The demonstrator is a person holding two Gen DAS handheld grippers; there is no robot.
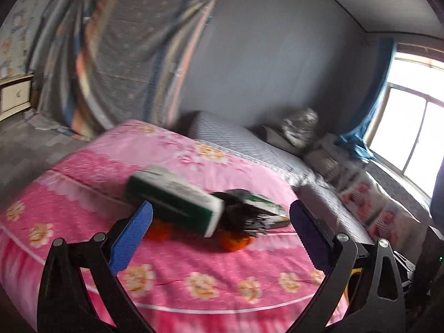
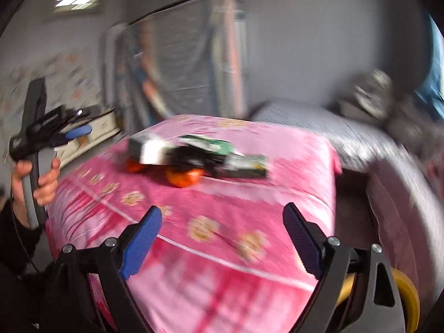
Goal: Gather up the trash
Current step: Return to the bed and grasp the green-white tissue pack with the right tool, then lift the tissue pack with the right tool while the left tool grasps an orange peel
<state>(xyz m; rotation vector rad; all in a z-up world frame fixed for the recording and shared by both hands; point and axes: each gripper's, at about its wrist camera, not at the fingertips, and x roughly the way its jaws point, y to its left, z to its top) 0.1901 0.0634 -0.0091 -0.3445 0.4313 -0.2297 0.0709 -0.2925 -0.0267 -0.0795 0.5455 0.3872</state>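
Left wrist view: the left gripper point(image 1: 220, 230) hangs open and empty before a green-and-white cardboard box point(image 1: 173, 199), black plastic bag point(image 1: 241, 213) and orange peels point(image 1: 234, 241) mid pink floral bedspread point(image 1: 83, 194).

Right wrist view: the right gripper point(image 2: 222, 236) gapes empty too; the trash pile sits near the bed's far edge, apparently uncollected.

Black-framed hand-held gripper point(image 1: 220, 231), blue ribbed pads point(image 1: 131, 238), silver screws, bare-skinned left hand point(image 2: 36, 183).

Left gripper point(image 1: 222, 227) held low with blue pads point(image 1: 130, 238) spread wide and nothing between them, right gripper point(image 2: 222, 238) likewise spread and unloaded, left hand point(image 2: 34, 186) wrapped around its handle, raised at the side
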